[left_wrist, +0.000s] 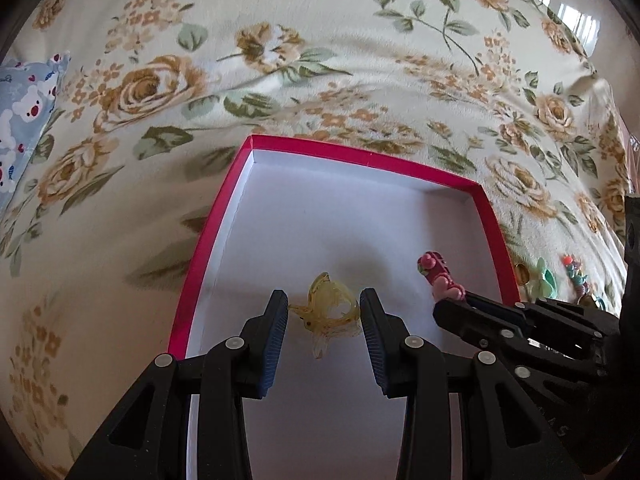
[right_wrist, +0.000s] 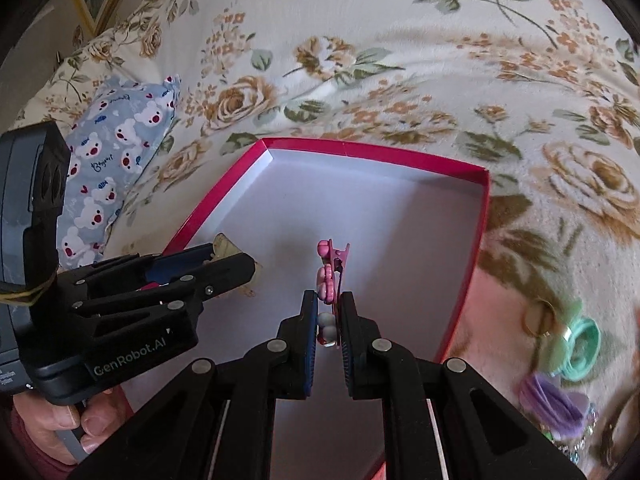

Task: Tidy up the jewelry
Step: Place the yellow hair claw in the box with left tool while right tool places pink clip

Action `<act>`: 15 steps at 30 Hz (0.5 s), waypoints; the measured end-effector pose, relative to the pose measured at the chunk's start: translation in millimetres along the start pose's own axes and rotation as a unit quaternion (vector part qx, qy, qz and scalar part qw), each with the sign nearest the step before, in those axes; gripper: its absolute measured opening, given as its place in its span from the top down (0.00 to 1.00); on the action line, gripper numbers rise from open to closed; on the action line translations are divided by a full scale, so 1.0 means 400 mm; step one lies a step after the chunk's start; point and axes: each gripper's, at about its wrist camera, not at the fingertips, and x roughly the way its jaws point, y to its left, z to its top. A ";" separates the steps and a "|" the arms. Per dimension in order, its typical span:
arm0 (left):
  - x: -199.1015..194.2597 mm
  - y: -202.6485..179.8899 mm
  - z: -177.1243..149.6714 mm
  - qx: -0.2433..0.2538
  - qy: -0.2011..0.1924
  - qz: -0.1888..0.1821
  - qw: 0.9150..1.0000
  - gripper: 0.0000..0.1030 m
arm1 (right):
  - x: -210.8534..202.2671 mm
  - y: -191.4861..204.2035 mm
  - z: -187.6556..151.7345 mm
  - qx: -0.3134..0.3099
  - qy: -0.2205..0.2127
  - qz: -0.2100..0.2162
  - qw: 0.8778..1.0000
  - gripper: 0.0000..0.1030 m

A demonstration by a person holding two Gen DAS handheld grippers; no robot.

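Grippers over a red-rimmed box [left_wrist: 208, 240] on a floral bedspread [left_wrist: 280, 60], 1 holding a clip, 1 spread.

The left gripper [left_wrist: 323, 312] is spread wide above the white box floor, its 2 fingers flanking a translucent yellow hair claw [left_wrist: 328, 308] that lies between them; whether either finger touches it cannot be told. The right gripper [right_wrist: 329, 312] is pinching a pink flower hair clip [right_wrist: 330, 276] by its lower end, the clip pointing away over the box interior. Outside the box's right wall, on the bedspread, lie more pieces: a mint green ring-shaped item [right_wrist: 580, 344], a gold ring [right_wrist: 536, 320] and a purple bow [right_wrist: 552, 400]. A blue bear-print pillow [right_wrist: 112, 152] sits beyond the box's left side.
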 end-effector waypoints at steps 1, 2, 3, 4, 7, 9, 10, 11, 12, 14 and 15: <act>0.002 -0.002 0.001 0.003 0.000 0.003 1.000 0.64 | 0.007 0.002 0.002 -0.002 0.003 -0.002 1.000 0.90; 0.008 -0.008 0.006 0.008 0.002 0.007 1.000 0.64 | 0.014 0.002 0.003 -0.004 0.006 -0.002 1.000 0.90; 0.010 -0.009 0.002 0.010 0.005 0.009 1.000 0.64 | 0.017 0.003 0.002 -0.007 0.010 -0.006 1.000 0.90; 0.013 -0.012 0.001 0.013 0.007 0.011 1.000 0.63 | 0.023 0.007 0.004 -0.011 0.011 -0.010 1.000 0.90; 0.022 -0.019 -0.001 0.020 0.011 0.017 1.000 0.63 | 0.026 0.009 0.003 -0.018 0.014 -0.014 1.000 0.89; 0.021 -0.022 -0.002 0.022 0.011 0.019 1.000 0.63 | 0.027 0.007 0.005 -0.019 0.015 -0.016 1.000 0.88; 0.022 -0.023 -0.001 0.024 0.011 0.020 0.999 0.63 | 0.027 0.006 0.006 -0.018 0.014 -0.017 1.000 0.85; 0.022 -0.023 -0.002 0.025 0.011 0.021 0.999 0.63 | 0.029 0.003 0.007 -0.016 0.015 -0.017 1.000 0.85; 0.022 -0.023 -0.004 0.025 0.011 0.021 0.999 0.62 | 0.030 -0.002 0.006 -0.013 0.018 -0.015 1.000 0.86; 0.021 -0.022 -0.007 0.025 0.012 0.025 0.999 0.58 | 0.032 -0.003 0.007 -0.013 0.017 -0.013 1.000 0.86; 0.021 -0.022 -0.007 0.024 0.013 0.027 0.999 0.56 | 0.032 -0.002 0.008 -0.014 0.018 -0.013 1.000 0.86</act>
